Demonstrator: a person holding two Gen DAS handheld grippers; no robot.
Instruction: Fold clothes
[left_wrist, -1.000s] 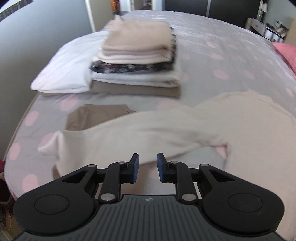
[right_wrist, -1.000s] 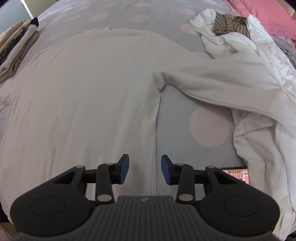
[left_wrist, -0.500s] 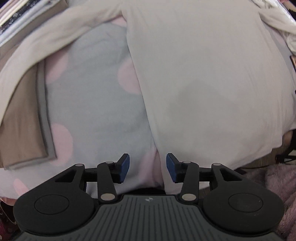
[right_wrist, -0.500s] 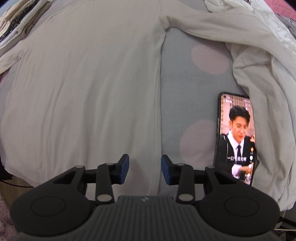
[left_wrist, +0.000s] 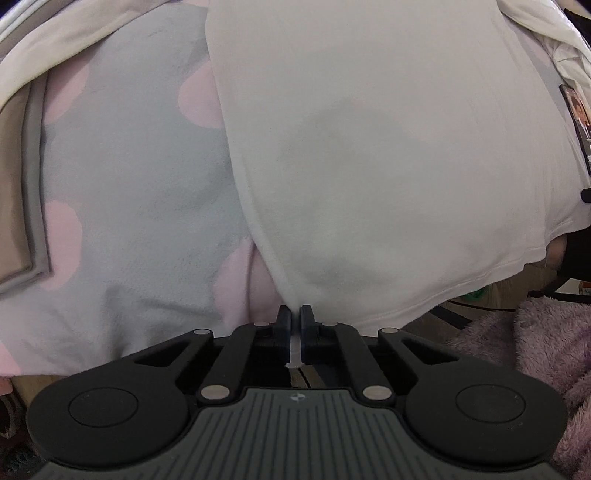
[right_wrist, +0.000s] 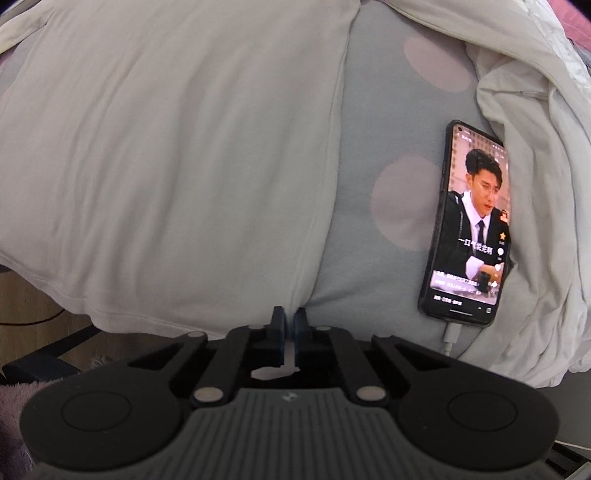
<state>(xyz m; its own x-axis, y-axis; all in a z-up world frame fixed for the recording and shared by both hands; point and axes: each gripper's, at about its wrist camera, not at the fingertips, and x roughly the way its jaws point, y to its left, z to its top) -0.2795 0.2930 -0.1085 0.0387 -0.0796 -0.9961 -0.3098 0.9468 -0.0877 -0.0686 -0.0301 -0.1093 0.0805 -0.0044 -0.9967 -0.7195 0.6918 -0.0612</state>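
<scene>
A cream long-sleeved top (left_wrist: 388, 147) lies spread flat on the bed, its hem hanging over the near edge. My left gripper (left_wrist: 294, 314) is shut on the hem's left corner, with cloth pinched between the blue pads. In the right wrist view the same top (right_wrist: 177, 147) fills the left half, and my right gripper (right_wrist: 289, 317) is shut on the hem's right corner at the side seam. The sleeves run off toward the top of both views.
The bedspread (left_wrist: 140, 177) is grey with pink dots. A phone (right_wrist: 472, 221) with a lit screen and a charging cable lies right of the top, against a heap of white clothes (right_wrist: 535, 184). A folded brown garment (left_wrist: 14, 192) lies at left. Floor and a fuzzy purple fabric (left_wrist: 546, 339) sit below.
Both grippers moved down to the bed's near edge and went from open to shut on the top's two hem corners.
</scene>
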